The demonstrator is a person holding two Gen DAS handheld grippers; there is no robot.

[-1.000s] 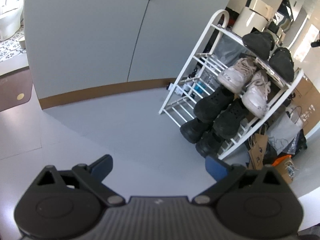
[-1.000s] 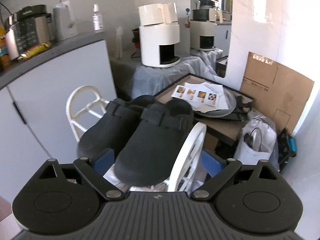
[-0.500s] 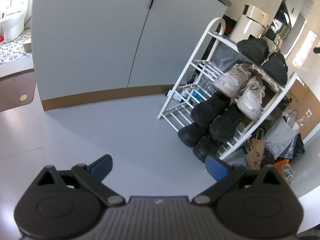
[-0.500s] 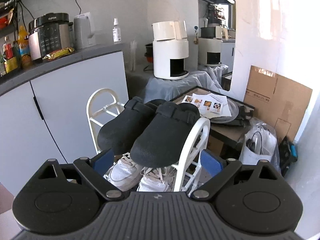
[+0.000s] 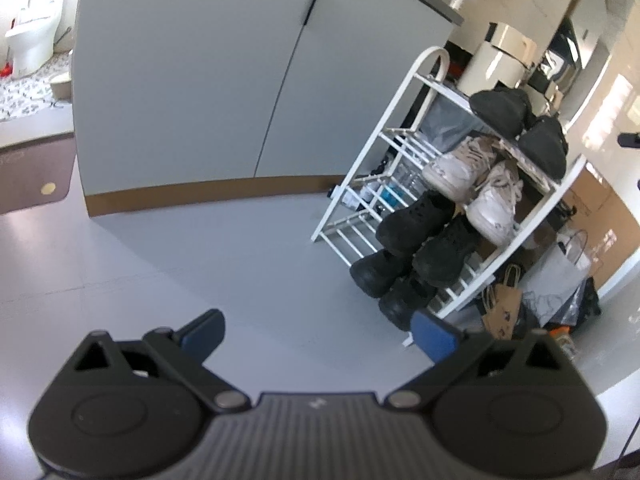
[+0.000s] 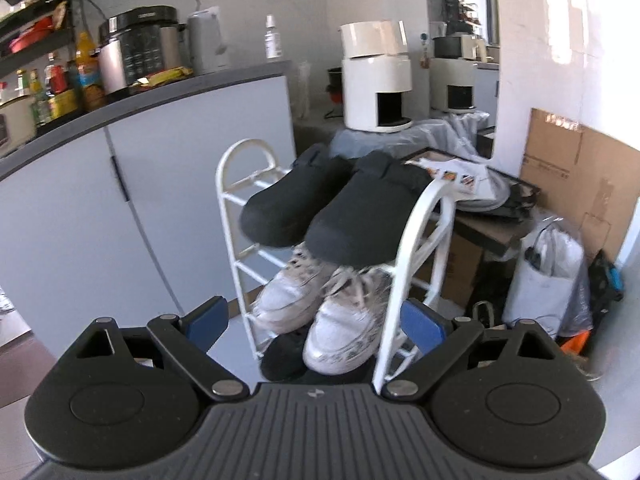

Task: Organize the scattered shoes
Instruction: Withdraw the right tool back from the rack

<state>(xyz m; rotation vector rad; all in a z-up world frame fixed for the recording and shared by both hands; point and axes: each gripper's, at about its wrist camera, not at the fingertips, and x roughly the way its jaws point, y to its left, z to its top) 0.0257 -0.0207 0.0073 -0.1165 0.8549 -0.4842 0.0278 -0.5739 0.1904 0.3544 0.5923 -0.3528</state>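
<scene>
A white wire shoe rack (image 5: 404, 92) (image 6: 416, 240) stands beside a grey cabinet. Two dark clogs (image 5: 500, 114) (image 6: 360, 216) lie on its top shelf. A pair of white sneakers (image 5: 472, 184) (image 6: 336, 316) sits one shelf down, with black shoes (image 5: 424, 236) (image 6: 284, 354) on the lower shelves. My left gripper (image 5: 316, 334) is open over bare floor, well short of the rack. My right gripper (image 6: 316, 322) is open and holds nothing, a short way in front of the sneakers.
The grey cabinet (image 5: 200, 92) fills the left of both views. Paper and plastic bags (image 5: 560, 280) (image 6: 548, 276) and cardboard (image 6: 580, 176) crowd the floor right of the rack. A brown mat (image 5: 32, 176) lies far left. Appliances (image 6: 376, 76) stand behind the rack.
Both grippers have drawn back from the rack, which looks smaller and farther. The right view now shows the sneakers under the clogs. Both stay open.
</scene>
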